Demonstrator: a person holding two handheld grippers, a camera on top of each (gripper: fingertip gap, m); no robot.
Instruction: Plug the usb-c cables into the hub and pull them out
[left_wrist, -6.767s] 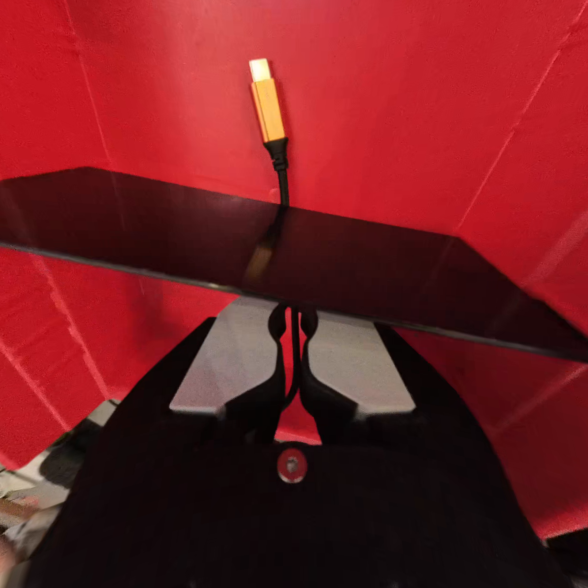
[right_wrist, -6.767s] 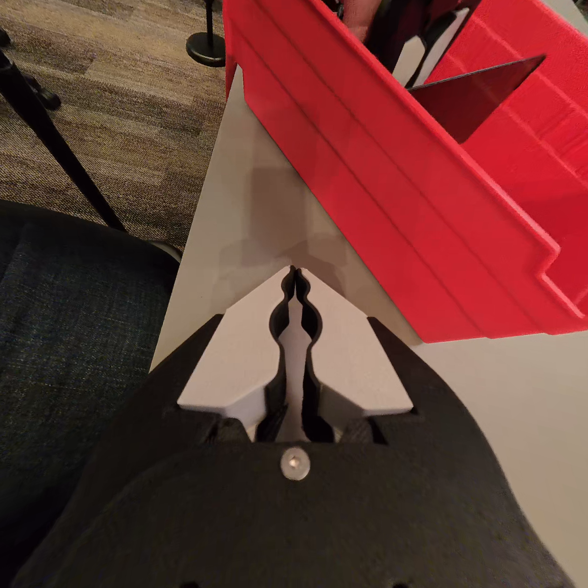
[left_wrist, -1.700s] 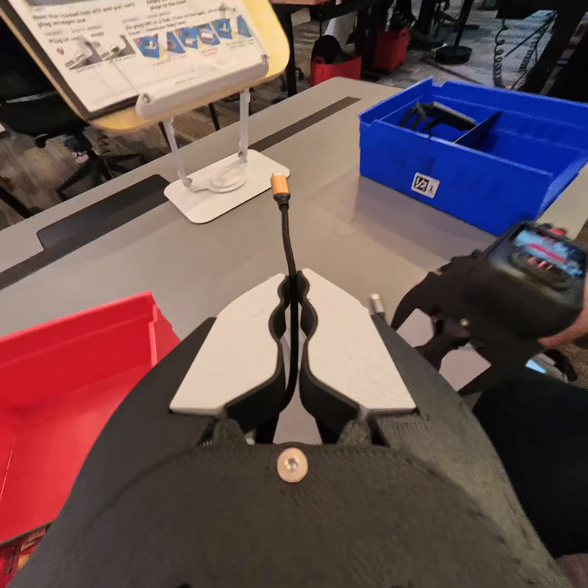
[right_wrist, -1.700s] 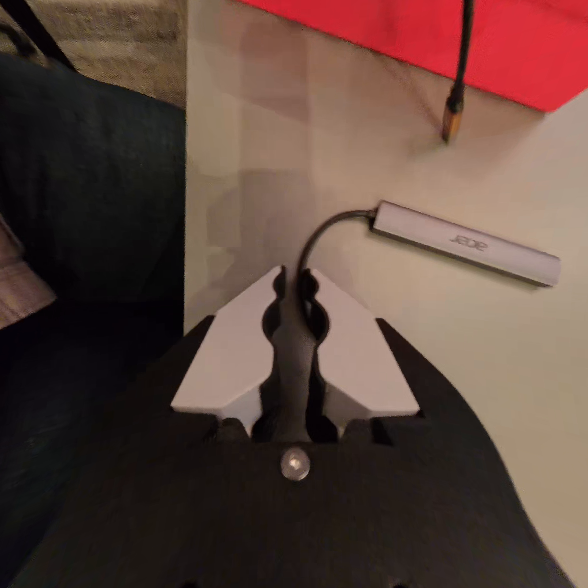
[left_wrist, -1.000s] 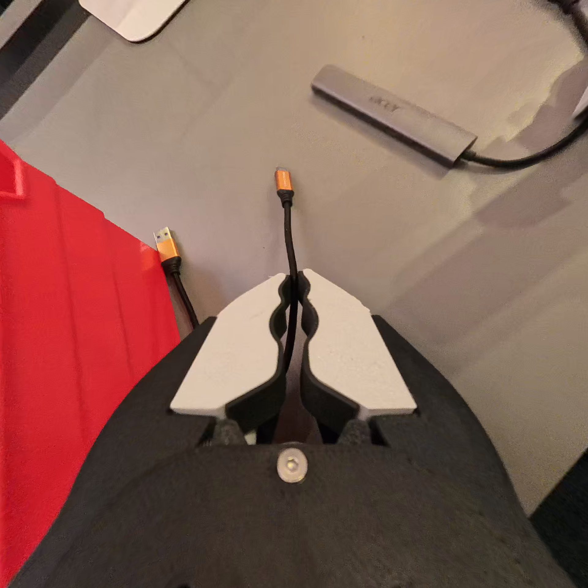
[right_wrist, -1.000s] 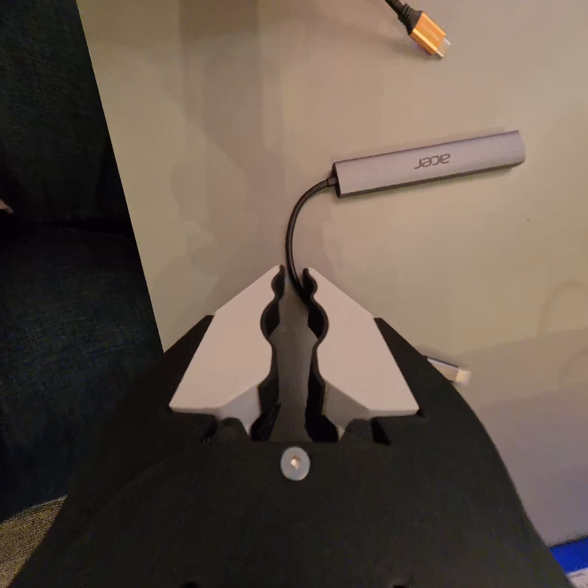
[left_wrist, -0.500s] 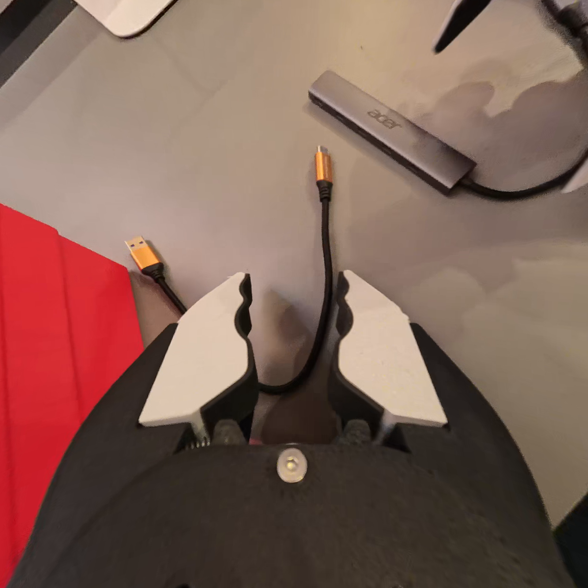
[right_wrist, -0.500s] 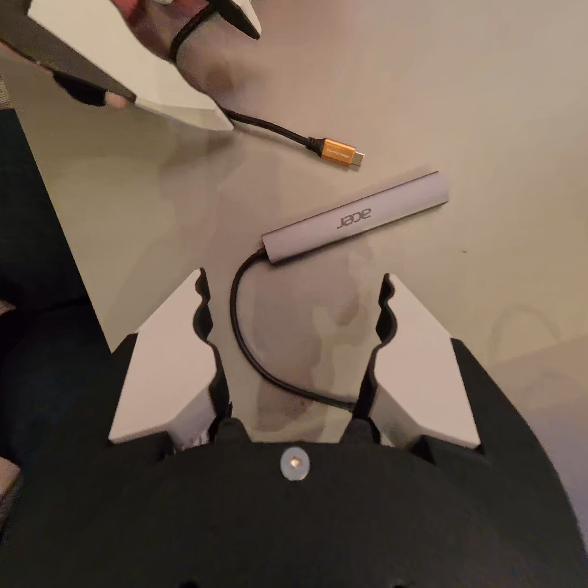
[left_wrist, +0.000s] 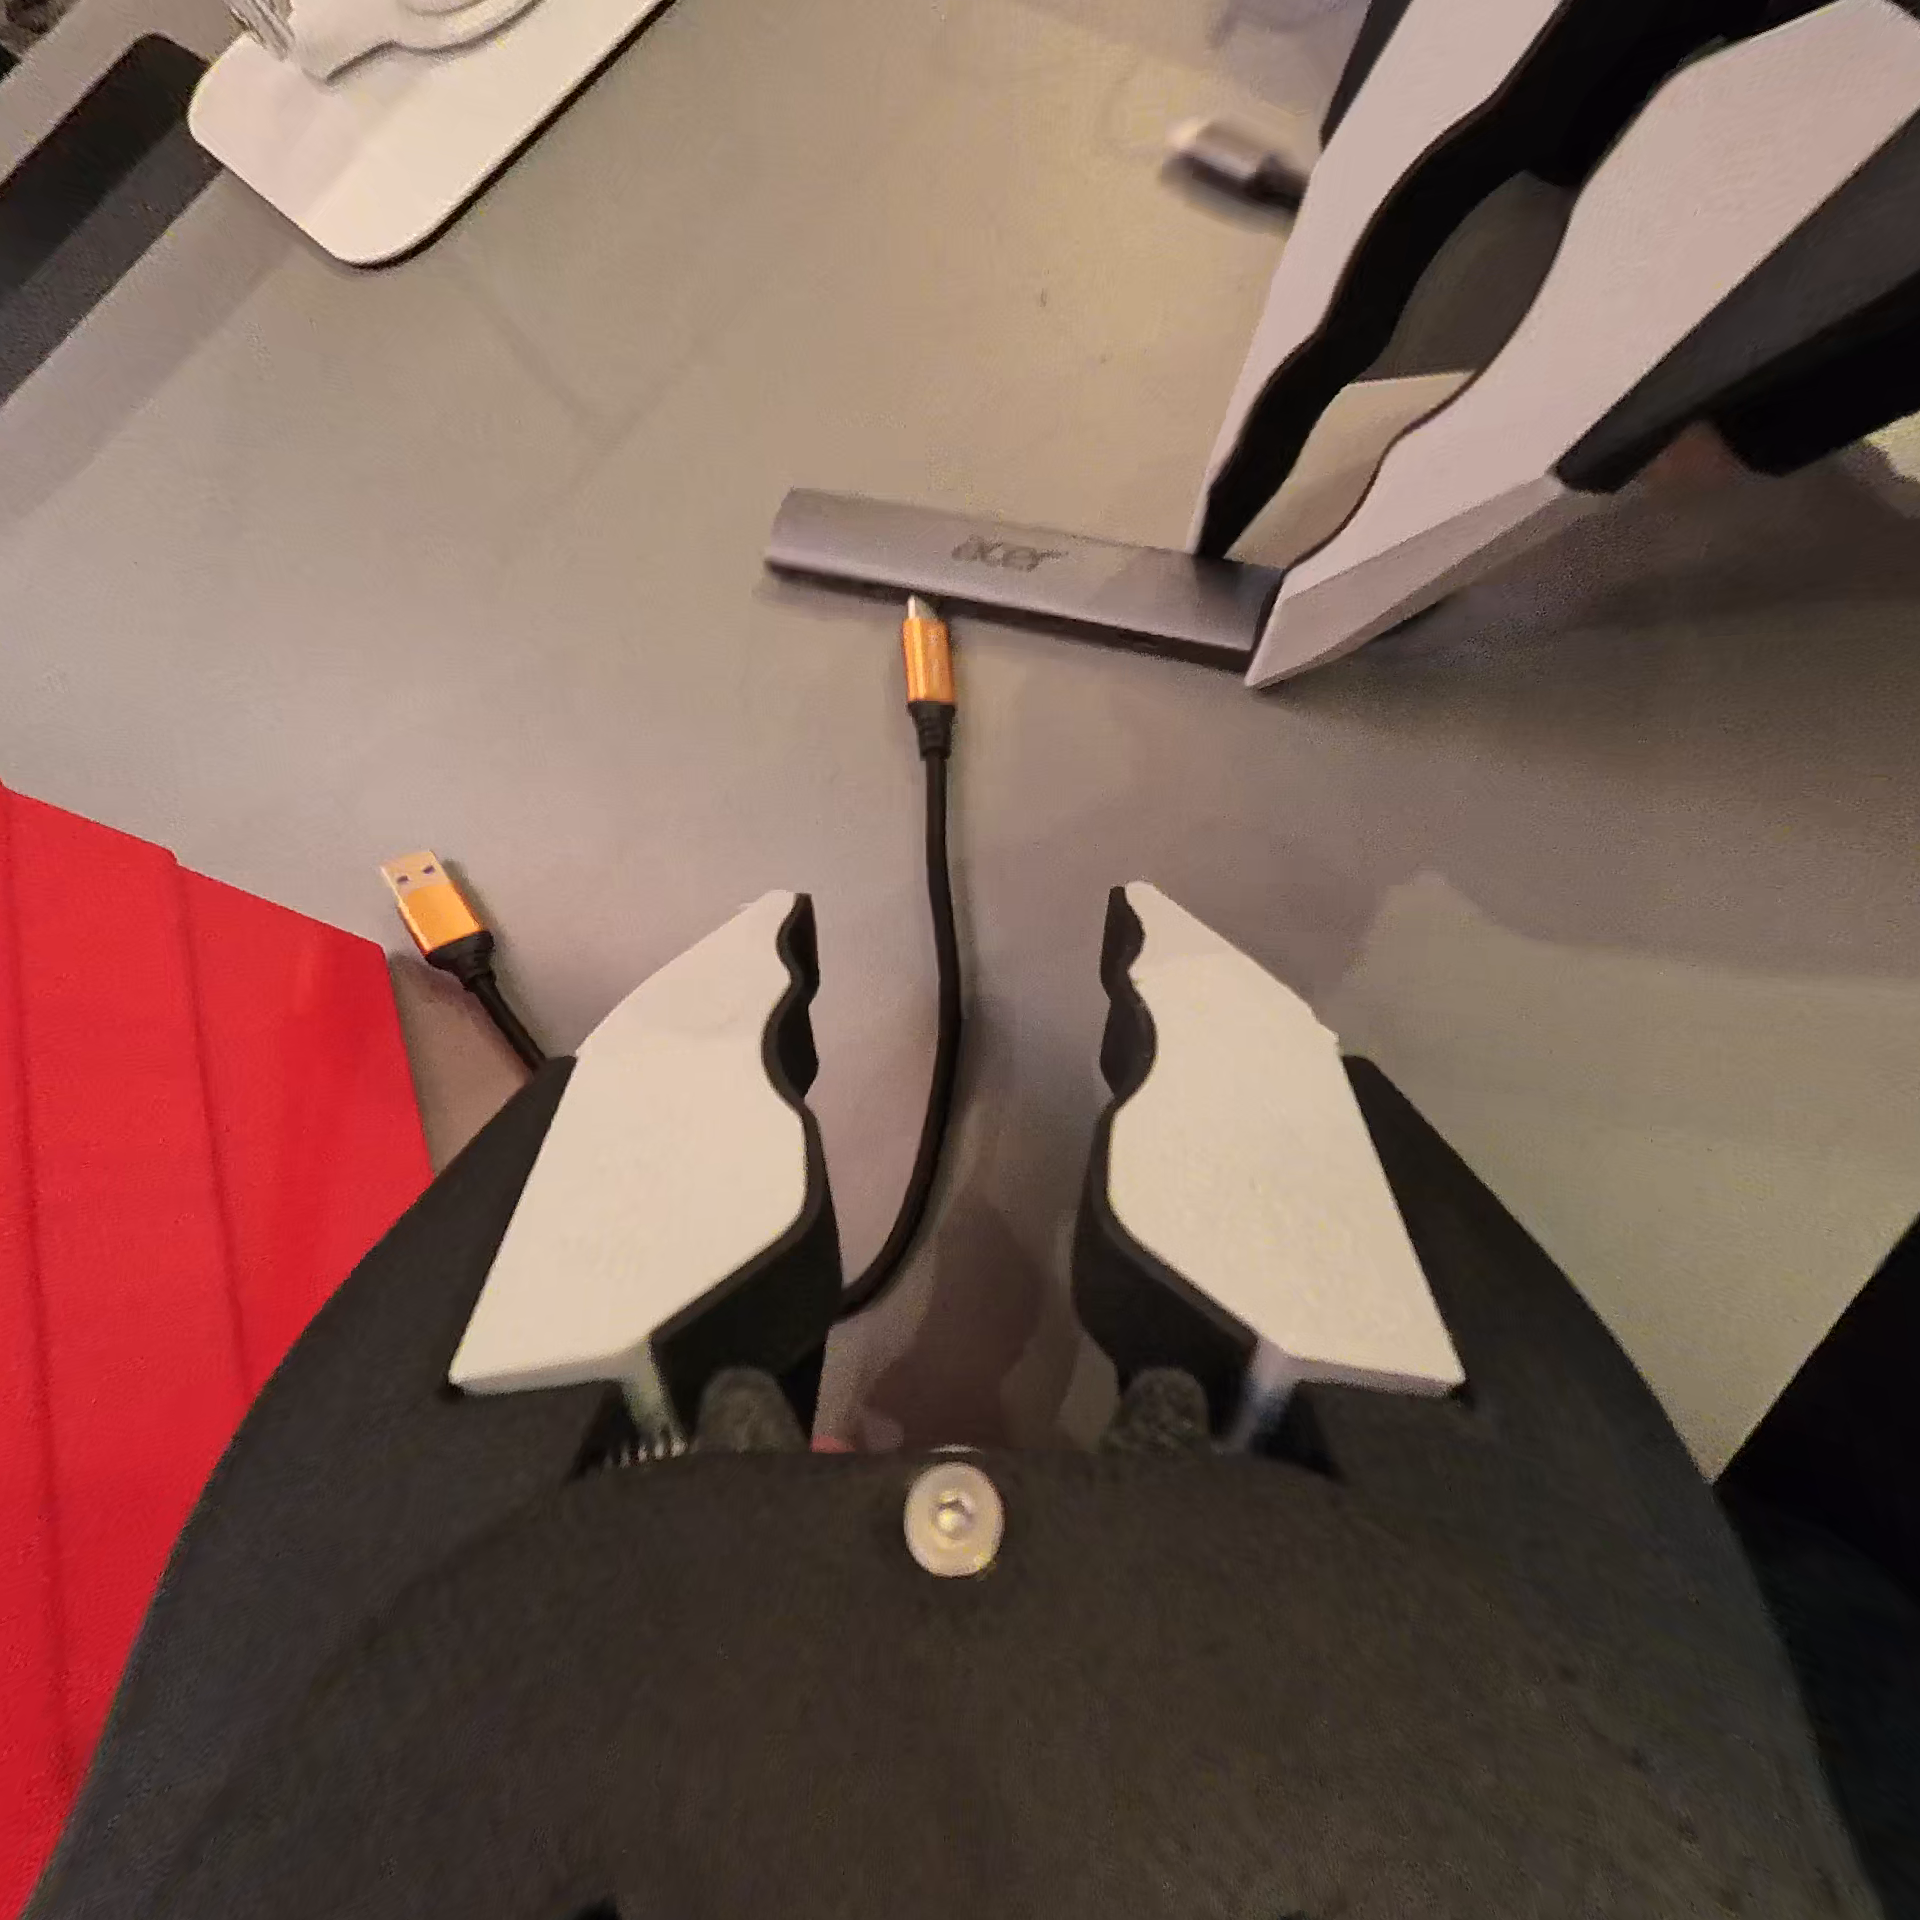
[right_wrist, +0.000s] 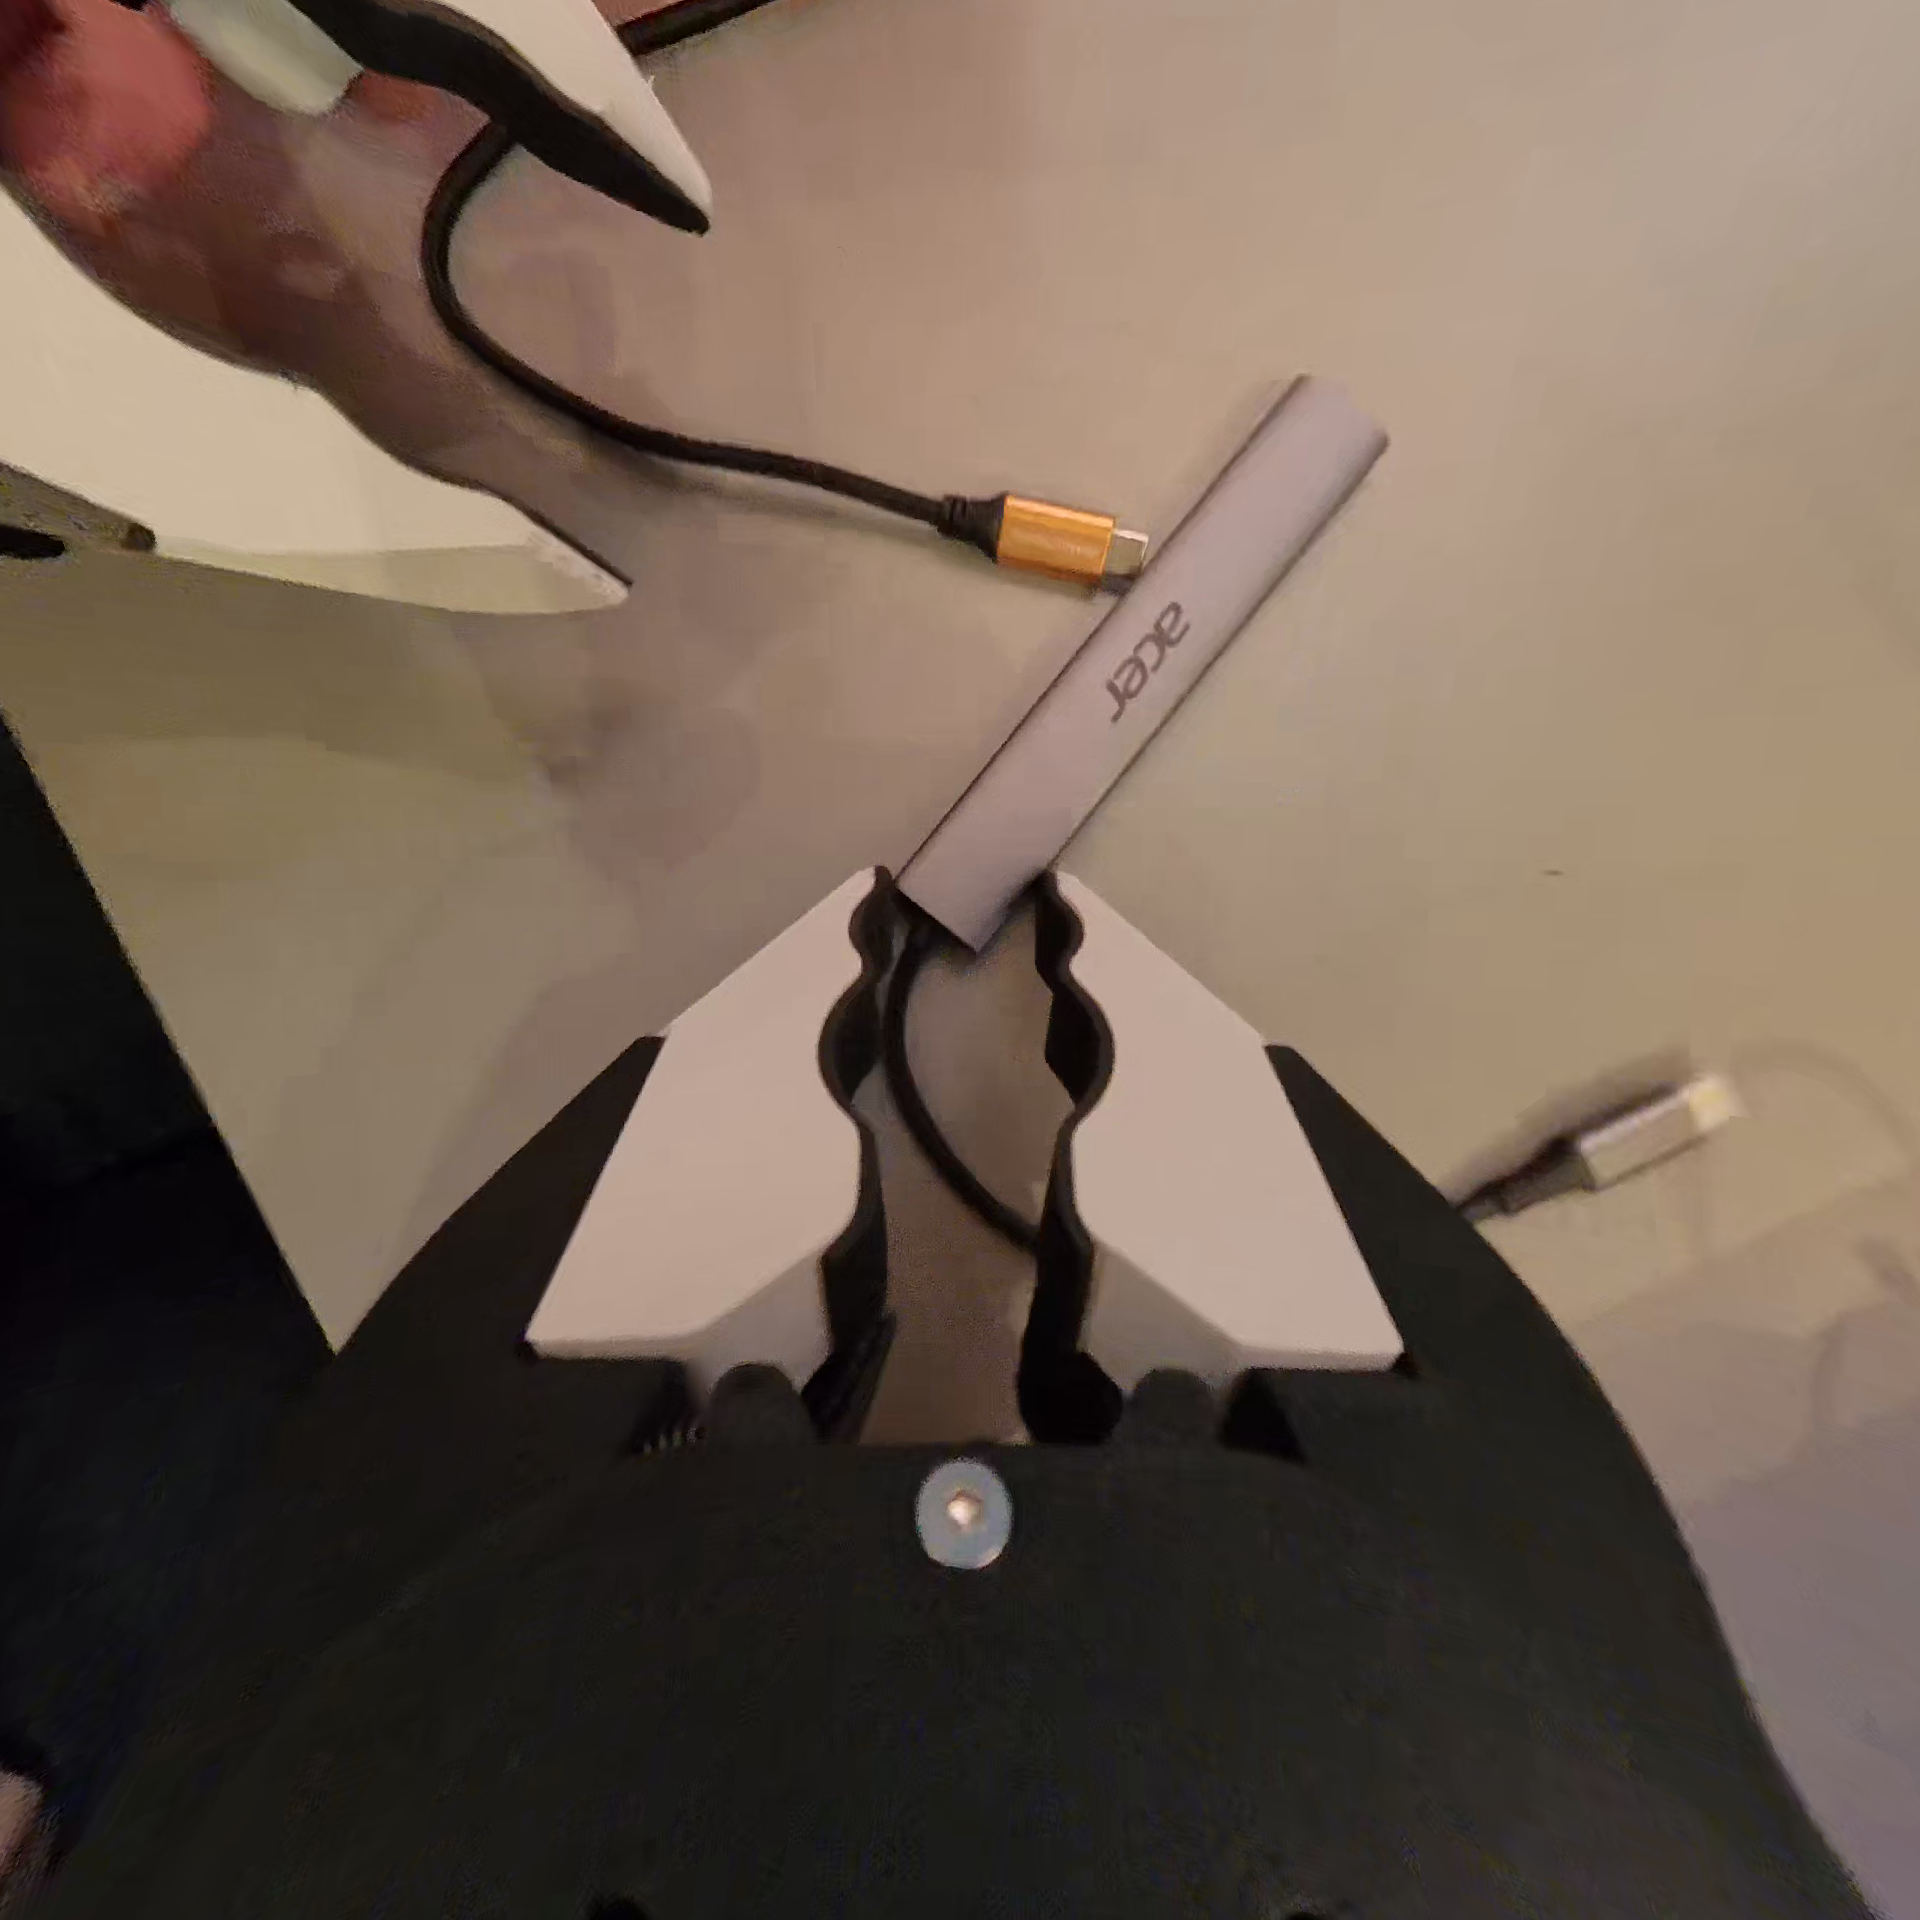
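The grey bench (left_wrist: 520, 582) carried a slim grey hub (left_wrist: 997, 566) lying flat, with the orange plug of a black cable (left_wrist: 927, 665) resting against its long side. A second orange plug (left_wrist: 431, 914) lay just beside a red bin (left_wrist: 177, 1091) (its far end hidden). A white stand base (left_wrist: 416, 135) sat farther back.

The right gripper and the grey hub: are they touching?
Touching. In the right wrist view, the right gripper is closed on the cable end of the grey hub, its fingertips pressed against both sides.
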